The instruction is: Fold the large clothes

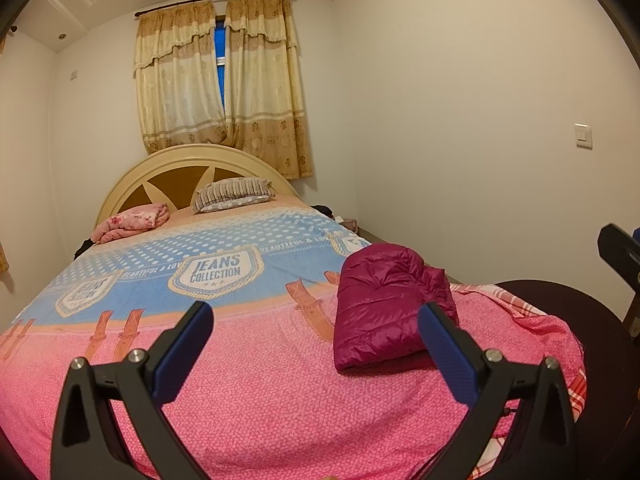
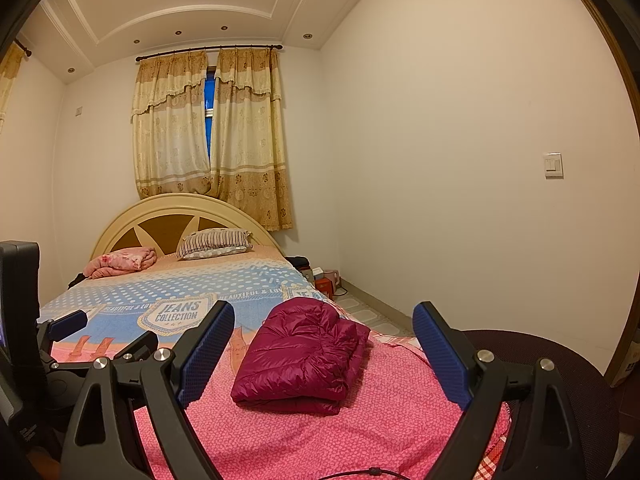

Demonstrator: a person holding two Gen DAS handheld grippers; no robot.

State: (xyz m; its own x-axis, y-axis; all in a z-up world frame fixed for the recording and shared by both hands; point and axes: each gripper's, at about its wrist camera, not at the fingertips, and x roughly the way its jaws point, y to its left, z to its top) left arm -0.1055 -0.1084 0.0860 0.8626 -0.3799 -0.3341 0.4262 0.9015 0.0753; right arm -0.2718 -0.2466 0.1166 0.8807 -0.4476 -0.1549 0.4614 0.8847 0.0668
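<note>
We judge the folding to be essentially done, since neither tool holds anything and the garment already lies as a compact bundle. Going from left to right, our left gripper (image 1: 316,322) hovers over the near pink part of the bed (image 1: 248,392) with its blue-padded fingers (image 1: 182,350) spread wide and nothing between them; in the right wrist view the same tool shows at the far left edge, apart from the garment. Further right, the magenta puffer jacket (image 2: 302,354) rests on the bedspread toward the near right side of the bed, close to the right edge of the mattress, touching only the cover beneath it. Our right gripper (image 2: 324,346) is likewise spread wide and empty, its fingers (image 2: 442,354) framing the jacket in the view without touching it. The jacket looks quilted and glossy, folded into a thick, roughly rectangular stack of several layers, with a rounded, puffed hump at the far end and a neat straight fold line along the near edge. Its loft keeps the top layer from lying quite flat, so it may, in our judgement, spring open a little if left unpressed. What could remain is only a final pat or moving the bundle away; no other unfolded clothing shows near us, though a pink folded blanket (image 1: 132,222) lies far left by the headboard (image 1: 188,160).
</note>
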